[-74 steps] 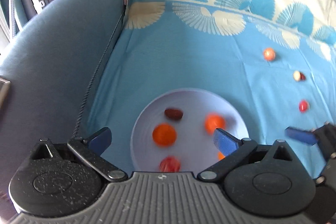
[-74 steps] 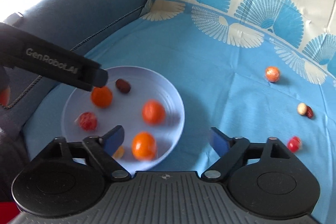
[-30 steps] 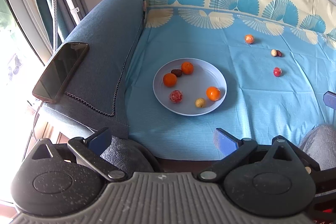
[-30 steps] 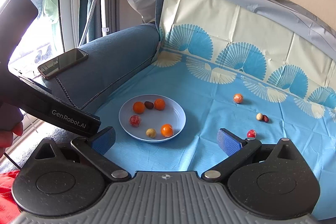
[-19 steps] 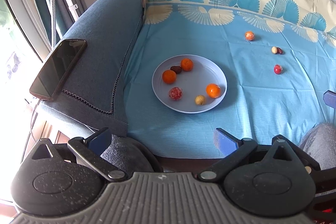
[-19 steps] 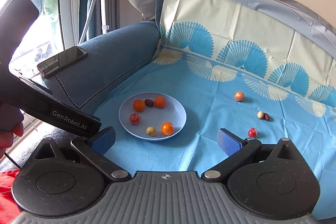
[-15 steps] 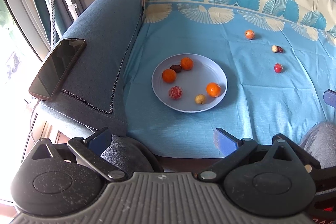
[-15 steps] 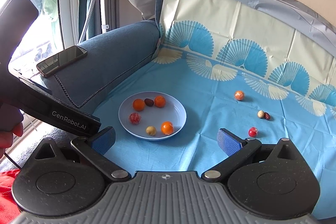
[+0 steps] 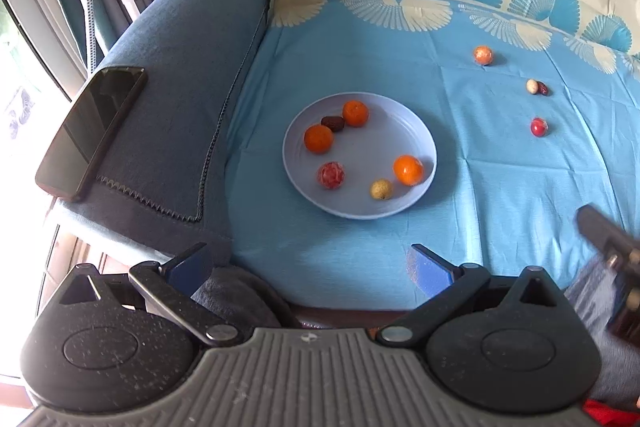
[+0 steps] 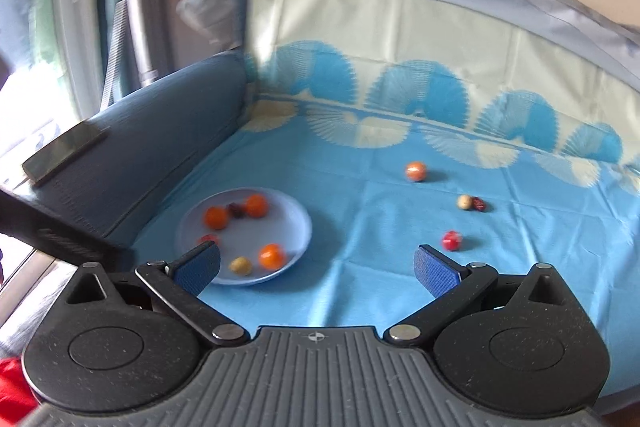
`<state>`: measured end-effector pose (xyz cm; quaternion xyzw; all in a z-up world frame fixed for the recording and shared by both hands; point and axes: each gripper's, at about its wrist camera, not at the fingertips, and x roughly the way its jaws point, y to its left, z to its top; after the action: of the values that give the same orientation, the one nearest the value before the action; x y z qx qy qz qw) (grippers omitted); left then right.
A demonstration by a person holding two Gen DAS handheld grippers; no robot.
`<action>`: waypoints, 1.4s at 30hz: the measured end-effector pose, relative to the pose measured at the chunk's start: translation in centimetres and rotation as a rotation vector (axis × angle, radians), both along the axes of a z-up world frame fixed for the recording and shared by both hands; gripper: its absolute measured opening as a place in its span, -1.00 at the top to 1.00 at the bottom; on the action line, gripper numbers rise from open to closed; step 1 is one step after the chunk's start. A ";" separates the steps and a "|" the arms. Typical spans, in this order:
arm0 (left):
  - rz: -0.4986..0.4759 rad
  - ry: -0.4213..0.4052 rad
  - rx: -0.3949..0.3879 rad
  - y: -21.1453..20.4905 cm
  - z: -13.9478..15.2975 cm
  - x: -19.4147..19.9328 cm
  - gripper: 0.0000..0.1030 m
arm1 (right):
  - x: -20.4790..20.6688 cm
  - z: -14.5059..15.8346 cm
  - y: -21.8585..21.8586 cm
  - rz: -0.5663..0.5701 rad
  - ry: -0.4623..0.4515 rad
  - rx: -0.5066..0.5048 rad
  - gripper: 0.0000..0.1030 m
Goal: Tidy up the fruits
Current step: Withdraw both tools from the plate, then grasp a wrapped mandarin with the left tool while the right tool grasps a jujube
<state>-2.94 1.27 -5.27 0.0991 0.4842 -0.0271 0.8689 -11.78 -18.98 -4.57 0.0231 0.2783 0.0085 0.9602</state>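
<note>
A blue cloth (image 9: 360, 67) with fan patterns covers a sofa seat and runs up its backrest. Near the seat's left side sits a pale blue plate (image 9: 400, 131), its left rim close to the padded blue armrest (image 9: 180, 67), its front rim a little way back from the seat's front edge. Open cloth stretches to the right of the plate and between the plate and the backrest.

The plate holds six fruits: three oranges (image 9: 408, 169), a dark brown date (image 9: 333, 123) lying between two of them at the far left, a red speckled fruit (image 9: 331, 175) and a small yellow fruit (image 9: 381, 189) toward the front.

Four fruits lie loose on the cloth, well to the right of the plate: an orange-red ball (image 9: 483, 55) farthest back, a pale round fruit (image 9: 532, 86) touching a dark red date (image 9: 543, 89), and a red fruit (image 9: 538, 127) nearest the front.

A black phone (image 9: 92, 131) lies flat on the armrest, near its outer edge.

The left claw (image 9: 312, 267) hangs wide open and empty above the seat's front edge. The right claw (image 10: 316, 267) is also wide open and empty, held over the front of the seat; its view is blurred.
</note>
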 end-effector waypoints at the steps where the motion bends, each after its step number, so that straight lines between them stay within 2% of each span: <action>1: -0.002 0.002 0.004 -0.3 0.0 0.5 -0.99 | 0.4 -0.2 -0.9 -0.029 -0.004 0.003 -0.99; 6: -0.023 0.005 0.029 -3.0 -0.2 4.1 -0.99 | 2.9 -1.9 -6.5 -0.201 -0.008 0.025 -0.99; 10: -0.052 0.023 0.013 -6.4 -0.9 7.9 -0.99 | 5.2 -3.7 -11.3 -0.304 0.000 0.008 -0.99; 15: -0.118 -0.020 0.006 -13.1 -2.4 14.7 -0.99 | 10.5 -7.3 -17.7 -0.401 0.042 -0.012 -0.99; 18: -0.208 -0.066 -0.009 -18.2 -4.1 19.5 -0.99 | 14.2 -10.6 -20.9 -0.437 0.081 -0.014 -0.99; 23: -0.363 -0.053 -0.016 -26.2 -8.3 27.4 -0.99 | 21.1 -15.9 -24.5 -0.395 0.139 -0.039 -0.99; 27: -0.410 -0.023 0.017 -30.4 -12.4 32.5 -0.99 | 26.3 -18.9 -26.5 -0.334 0.176 -0.054 -0.98; 30: -0.436 0.007 0.061 -32.6 -15.2 35.1 -0.99 | 29.1 -20.2 -27.0 -0.268 0.184 -0.059 -0.98; 33: -0.480 0.021 0.116 -34.4 -16.9 36.4 -0.99 | 30.5 -20.5 -27.1 -0.222 0.148 -0.069 -0.96; 35: -0.502 -0.001 0.132 -34.9 -17.1 36.6 -0.99 | 30.6 -20.2 -27.2 -0.186 0.120 -0.066 -0.47; 36: -0.509 -0.022 0.117 -34.9 -17.0 36.5 -0.80 | 30.3 -20.0 -27.3 -0.163 0.111 -0.032 0.12; 37: -0.523 -0.022 0.082 -34.8 -16.9 36.4 -0.59 | 30.0 -19.8 -27.1 -0.163 0.108 -0.010 0.53; 38: -0.545 0.013 0.029 -34.8 -16.7 36.4 0.04 | 29.8 -19.8 -26.7 -0.177 0.113 -0.027 0.59; 39: -0.551 0.052 -0.015 -34.8 -16.5 36.5 0.25 | 29.5 -19.7 -26.4 -0.186 0.115 -0.043 0.59; 42: -0.558 -0.005 0.021 -34.8 -15.6 34.8 0.25 | 28.6 -19.5 -27.0 -0.277 0.138 -0.016 0.59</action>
<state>31.88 -33.53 -20.83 0.2375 0.4362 -0.2601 0.8280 16.87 -45.95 -24.06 0.0544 0.3376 -0.1279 0.9310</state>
